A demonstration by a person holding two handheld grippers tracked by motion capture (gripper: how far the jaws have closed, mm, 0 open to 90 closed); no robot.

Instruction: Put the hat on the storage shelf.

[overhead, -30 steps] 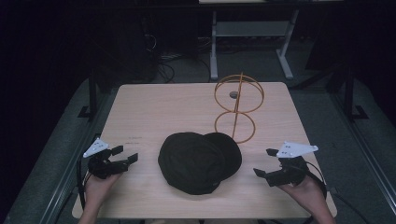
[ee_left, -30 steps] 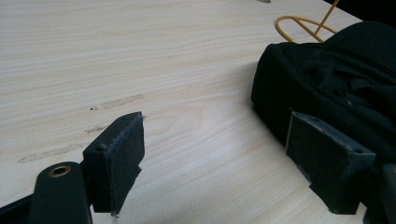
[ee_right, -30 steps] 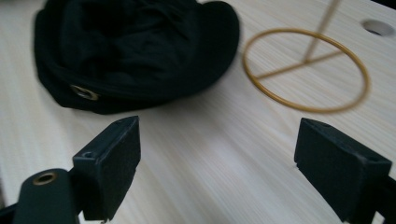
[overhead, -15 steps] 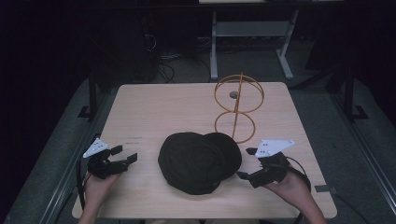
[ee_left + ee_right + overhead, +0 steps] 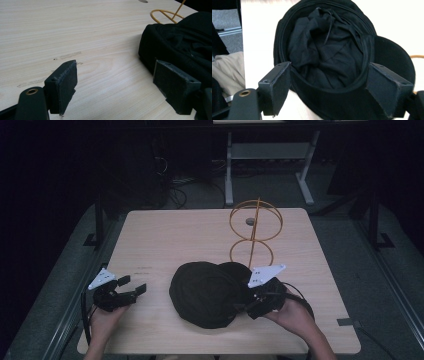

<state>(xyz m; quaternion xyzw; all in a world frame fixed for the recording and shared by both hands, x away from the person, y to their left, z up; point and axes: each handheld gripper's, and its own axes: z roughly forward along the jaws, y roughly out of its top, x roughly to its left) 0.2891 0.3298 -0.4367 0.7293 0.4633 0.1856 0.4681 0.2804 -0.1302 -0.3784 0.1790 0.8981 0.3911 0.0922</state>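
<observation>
Toward the near edge of the pale wood counter (image 5: 165,235), at its middle: black cap (image 5: 207,292), lying upside down, crumpled lining facing up, brim toward the right. At the cap's right side: right claw (image 5: 243,306), held in the right hand (image 5: 295,312), jaws wide apart and straddling the cap's near rim, one jaw on each side of it; in the right gripper view (image 5: 327,92) rim seen between the jaws, contact with the pads not determinable. Near the left near corner: left claw (image 5: 134,285), held in the left hand (image 5: 102,317), jaws apart, nothing between them, pointed toward the cap and well short of it; in the left gripper view (image 5: 115,82) bare wood between the jaws, cap (image 5: 180,42) at the right. Behind the cap, toward the far right: orange wire stand (image 5: 255,227), upright, two rings on a central rod, lower ring just beside the cap's far edge. Grey three-cornered plate on top of each gripper.
</observation>
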